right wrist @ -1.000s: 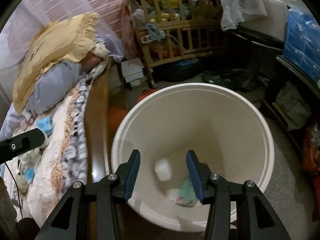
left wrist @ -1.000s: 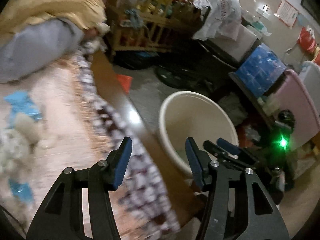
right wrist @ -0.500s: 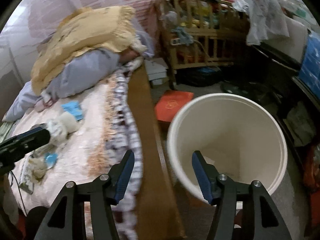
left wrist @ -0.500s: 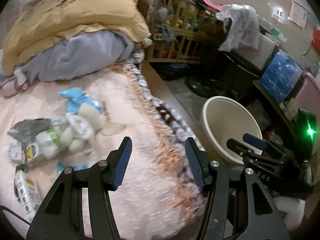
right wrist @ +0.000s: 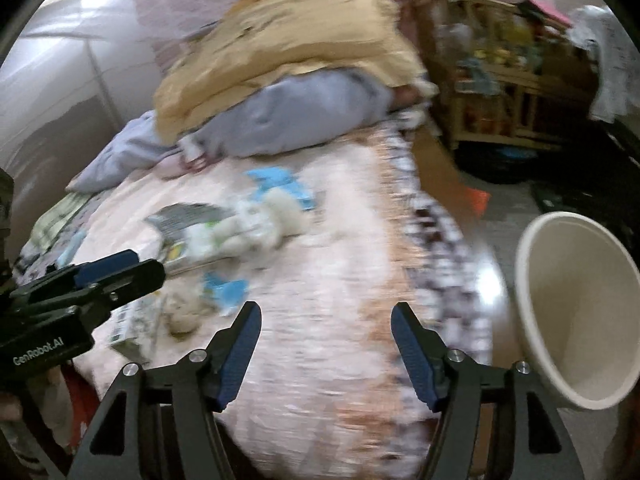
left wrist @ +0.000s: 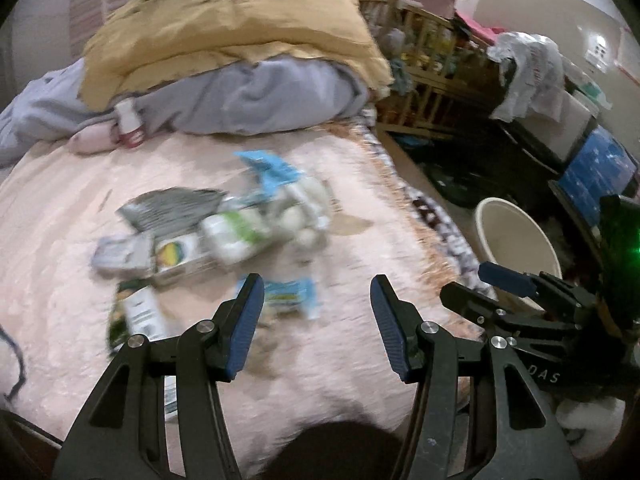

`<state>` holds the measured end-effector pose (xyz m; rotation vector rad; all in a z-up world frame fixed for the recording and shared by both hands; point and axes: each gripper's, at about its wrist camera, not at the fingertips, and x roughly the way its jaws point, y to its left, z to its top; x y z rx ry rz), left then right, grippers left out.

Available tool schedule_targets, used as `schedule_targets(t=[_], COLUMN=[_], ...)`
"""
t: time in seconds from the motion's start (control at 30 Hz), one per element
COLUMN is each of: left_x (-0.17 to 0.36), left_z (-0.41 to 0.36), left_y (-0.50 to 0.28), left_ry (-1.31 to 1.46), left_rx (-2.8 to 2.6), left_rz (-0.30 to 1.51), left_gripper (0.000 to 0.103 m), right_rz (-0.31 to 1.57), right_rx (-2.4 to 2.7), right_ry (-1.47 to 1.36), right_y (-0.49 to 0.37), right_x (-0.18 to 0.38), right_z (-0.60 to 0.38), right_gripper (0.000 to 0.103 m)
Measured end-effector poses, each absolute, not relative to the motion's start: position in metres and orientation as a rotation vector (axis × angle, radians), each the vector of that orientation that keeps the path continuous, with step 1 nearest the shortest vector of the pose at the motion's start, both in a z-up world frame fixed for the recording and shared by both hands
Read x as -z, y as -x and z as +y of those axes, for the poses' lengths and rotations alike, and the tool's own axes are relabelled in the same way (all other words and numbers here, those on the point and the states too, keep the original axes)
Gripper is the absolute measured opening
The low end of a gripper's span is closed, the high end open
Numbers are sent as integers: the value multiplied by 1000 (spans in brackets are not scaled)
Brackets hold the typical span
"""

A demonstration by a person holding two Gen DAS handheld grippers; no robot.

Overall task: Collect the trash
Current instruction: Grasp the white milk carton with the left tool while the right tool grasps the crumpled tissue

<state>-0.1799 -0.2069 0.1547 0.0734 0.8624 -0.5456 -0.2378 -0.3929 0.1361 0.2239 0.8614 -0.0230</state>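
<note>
1. Hanging over the pink bed [left wrist: 360,208], the left gripper [left wrist: 316,320] has its blue jaws wide apart with nothing in them.
2. The right gripper [right wrist: 326,350] is the same: jaws wide apart, nothing held, over the near part of the bed.
3. Just past the left gripper lies a small blue wrapper [left wrist: 288,294], flat on the bed. Its long side runs left to right.
4. To the left of it is a green and white packet [left wrist: 140,316]. It points up and away from the camera, tipped a little.
5. A bit farther on is the main pile of trash [left wrist: 224,228], near the middle of the bed. It has a white box with a colored spot, a gray bag, some white soft lumps and a blue bag [left wrist: 268,168] at the far end. The pile is blurry, so the small bits are hard to tell apart. It runs slanted, from near left to far right.
6. The white bucket [right wrist: 576,312] stands on the floor by the right side of the bed, well apart from the pile. Its open mouth faces up.
7. At the far end of the bed are a gray blanket [left wrist: 260,96] and a yellow pillow [left wrist: 224,28] on top of it.
</note>
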Motion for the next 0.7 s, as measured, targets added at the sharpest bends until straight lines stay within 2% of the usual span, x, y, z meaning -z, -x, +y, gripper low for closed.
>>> schedule_targets(t=[0.37, 0.7], left_x=[-131, -107], left_z=[-115, -91], left_y=[169, 155], left_ry=[-37, 93], left_rx=[395, 380], left_rz=[909, 989], left_gripper=[54, 54], right_rz=[943, 1012], right_rx=[-161, -314], right_ry=[-135, -59], right_y=[202, 171], right_x=[-112, -86], right_z=[-314, -265], right_gripper=[66, 66])
